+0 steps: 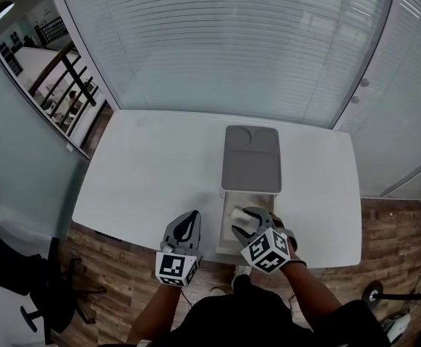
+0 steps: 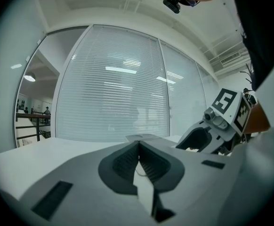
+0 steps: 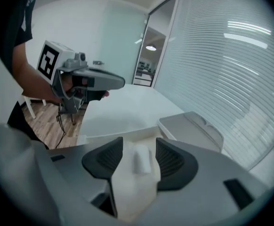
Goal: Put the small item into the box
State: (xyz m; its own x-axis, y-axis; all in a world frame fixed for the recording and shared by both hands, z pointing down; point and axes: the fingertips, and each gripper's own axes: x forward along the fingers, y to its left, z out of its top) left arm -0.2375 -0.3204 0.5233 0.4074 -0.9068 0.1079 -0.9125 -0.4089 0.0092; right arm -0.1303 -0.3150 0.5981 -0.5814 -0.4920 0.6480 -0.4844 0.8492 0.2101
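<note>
A small white item (image 3: 141, 159) lies inside the open white box (image 3: 123, 134), right between my right gripper's (image 3: 139, 155) jaws. The pads stand wide of it and do not press on it. In the head view the right gripper (image 1: 245, 223) hovers open over the box (image 1: 223, 226) at the table's front edge. The box's grey lid (image 1: 251, 161) lies flat just beyond it. My left gripper (image 1: 189, 217) sits left of the box, its jaws shut on nothing. In its own view the left gripper (image 2: 138, 147) shows its jaws meeting, with nothing between them.
The white table (image 1: 152, 172) stretches away to a glass wall with blinds (image 1: 225, 42). A black office chair (image 1: 22, 273) stands on the wood floor at the lower left. The person's arm (image 1: 304, 280) reaches in from below.
</note>
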